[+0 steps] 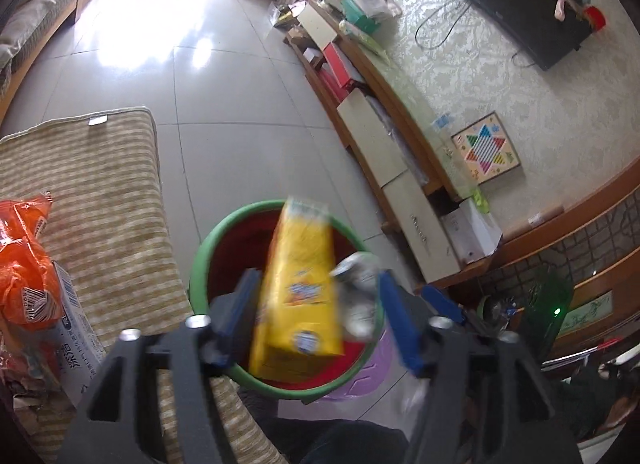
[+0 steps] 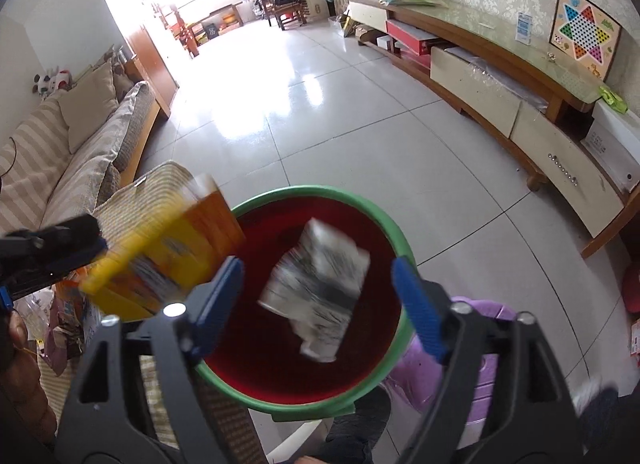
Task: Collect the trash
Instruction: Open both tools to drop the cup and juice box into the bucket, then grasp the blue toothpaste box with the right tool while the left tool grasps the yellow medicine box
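While hovering low-centre in the left wrist view, left gripper (image 1: 316, 312) released, blurred yellow cardboard carton (image 1: 298, 284) loose between jaws over the green-rimmed red bucket (image 1: 200, 260). Right wrist view: right gripper (image 2: 318, 302) released, crumpled silvery wrapper (image 2: 316, 288) mid-frame above bucket; probably light, crushable, best pinched mid-body.

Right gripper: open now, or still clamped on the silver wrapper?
Open. The right gripper has its blue pads spread apart, and the blurred silver wrapper touches neither, above the red bin.

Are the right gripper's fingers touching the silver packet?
Apart. In the right wrist view the silver packet hangs blurred between the fingers of the right gripper, with red bin interior visible on both sides.
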Motion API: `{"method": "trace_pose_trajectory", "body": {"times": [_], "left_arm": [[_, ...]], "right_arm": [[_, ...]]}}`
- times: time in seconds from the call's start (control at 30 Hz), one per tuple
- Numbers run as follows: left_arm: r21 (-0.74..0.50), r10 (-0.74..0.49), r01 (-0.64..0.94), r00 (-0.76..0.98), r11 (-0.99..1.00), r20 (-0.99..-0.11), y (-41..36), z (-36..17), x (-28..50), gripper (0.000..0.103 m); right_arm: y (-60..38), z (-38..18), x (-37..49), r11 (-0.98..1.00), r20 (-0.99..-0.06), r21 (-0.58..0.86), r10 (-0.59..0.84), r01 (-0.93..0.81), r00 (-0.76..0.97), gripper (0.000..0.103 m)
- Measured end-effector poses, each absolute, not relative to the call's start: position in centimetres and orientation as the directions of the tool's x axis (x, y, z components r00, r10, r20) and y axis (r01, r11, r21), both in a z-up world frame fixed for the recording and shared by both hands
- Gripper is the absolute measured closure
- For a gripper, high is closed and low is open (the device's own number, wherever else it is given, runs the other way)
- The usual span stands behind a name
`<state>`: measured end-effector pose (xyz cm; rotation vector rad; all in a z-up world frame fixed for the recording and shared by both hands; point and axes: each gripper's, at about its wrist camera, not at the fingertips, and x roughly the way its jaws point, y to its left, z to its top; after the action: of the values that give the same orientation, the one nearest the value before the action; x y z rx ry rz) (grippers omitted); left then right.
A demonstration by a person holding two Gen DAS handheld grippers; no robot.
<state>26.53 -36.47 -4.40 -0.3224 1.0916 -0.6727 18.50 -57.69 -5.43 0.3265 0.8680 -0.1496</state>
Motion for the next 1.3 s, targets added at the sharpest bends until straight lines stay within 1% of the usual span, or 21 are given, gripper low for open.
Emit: {"method": "trace_pose_trajectory", "body": {"times": [0.07, 0.13, 0.2, 0.27, 0.3, 0.37, 0.47, 0.67, 0.77, 0.93, 1.03, 1.13, 1.2, 1.3], "left_arm": [[-0.559, -0.65, 0.338, 0.303, 0.757, -0.697, -35.9, -3.9, 26.5, 0.037], [-0.564, -0.651, 0.328, 0.318, 0.758, -0.69, -35.2, -3.4, 26.5, 0.037], [-0.565, -0.649, 0.321, 0.342, 0.76, -0.679, -34.2, -2.6, 26.4, 0.034], [-0.547, -0.631, 0.315, 0.374, 0.776, -0.68, -33.3, -1.8, 26.2, 0.024], [-0.532, -0.617, 0.313, 0.393, 0.787, -0.681, -32.7, -1.3, 26.1, 0.022], [-0.502, -0.588, 0.307, 0.429, 0.809, -0.685, -31.6, -0.4, 25.8, 0.008], [-0.459, -0.546, 0.297, 0.475, 0.837, -0.69, -29.3, 1.1, 25.0, 0.008], [-0.425, -0.495, 0.259, 0.525, 0.868, -0.692, -23.7, 3.1, 22.6, 0.008], [-0.399, -0.447, 0.213, 0.548, 0.892, -0.707, -20.1, 3.6, 21.2, 0.008], [-0.333, -0.343, 0.134, 0.601, 0.933, -0.722, -12.9, 4.3, 18.6, 0.008], [-0.321, -0.312, 0.1, 0.616, 0.942, -0.723, -9.4, 4.4, 17.3, 0.008], [-0.291, -0.259, 0.055, 0.634, 0.955, -0.729, -5.9, 4.0, 15.8, 0.008], [-0.279, -0.226, 0.016, 0.631, 0.96, -0.742, -4.0, 3.3, 14.9, 0.008], [-0.311, -0.218, -0.037, 0.633, 0.95, -0.743, -0.9, 2.1, 13.9, 0.008]], "right_arm": [[-57.5, -5.3, 18.4, 0.942, -0.768, 0.219, 0.006, 0.255, 0.64, 0.023], [-57.2, -5.1, 18.3, 0.942, -0.767, 0.218, 0.003, 0.255, 0.642, 0.018], [-56.8, -4.7, 18.2, 0.945, -0.762, 0.212, 0.0, 0.25, 0.647, 0.015], [-56.3, -4.2, 18.0, 0.948, -0.756, 0.201, -0.009, 0.245, 0.655, 0.01], [-56.0, -3.9, 18.0, 0.95, -0.752, 0.195, -0.014, 0.243, 0.659, 0.006], [-55.5, -3.3, 17.9, 0.954, -0.745, 0.187, -0.019, 0.236, 0.667, 0.005], [-53.9, -2.7, 17.9, 0.959, -0.749, 0.172, -0.02, 0.224, 0.662, 0.005], [-49.0, -0.5, 17.2, 0.973, -0.736, 0.152, -0.008, 0.176, 0.676, 0.005], [-45.9, 0.4, 16.9, 0.978, -0.73, 0.162, 0.032, 0.128, 0.682, 0.005], [-40.0, 1.0, 16.6, 0.99, -0.739, 0.129, 0.057, 0.057, 0.671, 0.005], [-36.8, 1.2, 16.1, 0.995, -0.729, 0.099, 0.073, 0.0, 0.681, 0.005], [-34.4, 1.1, 15.5, 0.985, -0.705, 0.165, 0.157, -0.056, 0.692, 0.005], [-32.8, 1.0, 15.5, 0.988, -0.702, 0.137, 0.152, -0.077, 0.695, 0.005], [-30.7, 0.2, 15.8, 0.988, -0.729, 0.091, 0.149, -0.122, 0.668, 0.005]]}}
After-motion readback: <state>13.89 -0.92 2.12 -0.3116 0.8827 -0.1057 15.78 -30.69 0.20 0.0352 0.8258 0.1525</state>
